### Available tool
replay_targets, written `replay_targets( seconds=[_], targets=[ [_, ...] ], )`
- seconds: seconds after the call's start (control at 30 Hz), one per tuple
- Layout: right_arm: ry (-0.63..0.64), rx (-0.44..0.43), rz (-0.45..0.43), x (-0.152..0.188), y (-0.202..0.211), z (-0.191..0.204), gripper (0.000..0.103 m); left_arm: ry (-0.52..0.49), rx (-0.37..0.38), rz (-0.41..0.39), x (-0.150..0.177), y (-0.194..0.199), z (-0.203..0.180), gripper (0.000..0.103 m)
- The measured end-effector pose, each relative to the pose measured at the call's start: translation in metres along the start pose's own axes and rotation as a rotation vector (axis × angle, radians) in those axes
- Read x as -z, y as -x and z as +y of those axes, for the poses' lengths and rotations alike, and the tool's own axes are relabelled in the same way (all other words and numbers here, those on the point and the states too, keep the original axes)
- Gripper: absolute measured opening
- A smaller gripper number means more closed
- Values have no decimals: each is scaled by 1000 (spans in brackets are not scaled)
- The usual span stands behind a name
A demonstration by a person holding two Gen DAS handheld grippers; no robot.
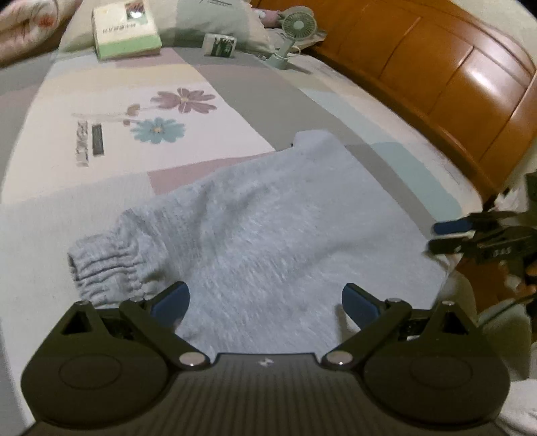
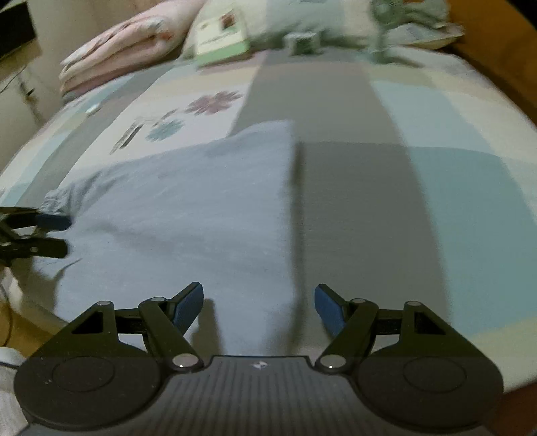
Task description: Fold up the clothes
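While both grippers hung over the near edge of the bed (image 1: 335,110), 1 pale blue fleecy garment (image 1: 268,214) lay spread on the patchwork sheet, its elastic cuff (image 1: 104,265) bunched toward the left. In the right wrist view its right edge ran straight and clean, as a fold line would, yet a garment merely laid out flat could show the same edge, so the scene fitted either a piece with 1 fold in it or one smoothed out for folding; the pictures did not settle which. It was not a compact bundle, so folding seemed left to do.

The left gripper (image 1: 265,302) had its 2 fingers spread wide over the cloth, holding nothing. The right gripper (image 2: 258,302) was likewise parted and empty, straddling the garment's right edge.

Counted: 1 garment, 2 grippers, 1 green-edged box (image 1: 126,30), 1 smaller pack (image 1: 220,45), 1 small fan (image 1: 295,26), 1 wooden headboard (image 1: 453,84).
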State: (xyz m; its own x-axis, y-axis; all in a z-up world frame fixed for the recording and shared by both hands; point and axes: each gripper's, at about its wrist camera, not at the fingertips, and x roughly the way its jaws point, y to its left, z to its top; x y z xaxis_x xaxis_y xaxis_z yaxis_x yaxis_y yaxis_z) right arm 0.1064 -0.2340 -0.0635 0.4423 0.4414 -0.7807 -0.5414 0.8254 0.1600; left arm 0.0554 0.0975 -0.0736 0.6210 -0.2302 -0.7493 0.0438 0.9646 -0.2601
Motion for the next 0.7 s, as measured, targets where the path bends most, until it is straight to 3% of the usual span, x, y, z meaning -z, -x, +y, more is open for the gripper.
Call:
replay_targets(
  seconds=[0.03,0.13,0.23,0.4,0.57,0.7],
  targets=[
    [12,21,-21,6,10,-4,79,-33,-22,0,-2,6,-10,98],
    [38,93,-59,20,33,-11,84,-202,9,-18,-6,18,-49,99],
    [19,74,-65,34,43,-18,87,-401,71,-11,-4,16,-96,101],
    [43,90,-37,50,42,-17,93,-675,58,72,8,-19,-164,101],
    [31,87,-59,64,46,-15,98,-796,0,135,11,-60,-192,101],
    [11,77,-82,72,53,-17,98,-834,-88,96,3,-72,-201,100]
  ],
)
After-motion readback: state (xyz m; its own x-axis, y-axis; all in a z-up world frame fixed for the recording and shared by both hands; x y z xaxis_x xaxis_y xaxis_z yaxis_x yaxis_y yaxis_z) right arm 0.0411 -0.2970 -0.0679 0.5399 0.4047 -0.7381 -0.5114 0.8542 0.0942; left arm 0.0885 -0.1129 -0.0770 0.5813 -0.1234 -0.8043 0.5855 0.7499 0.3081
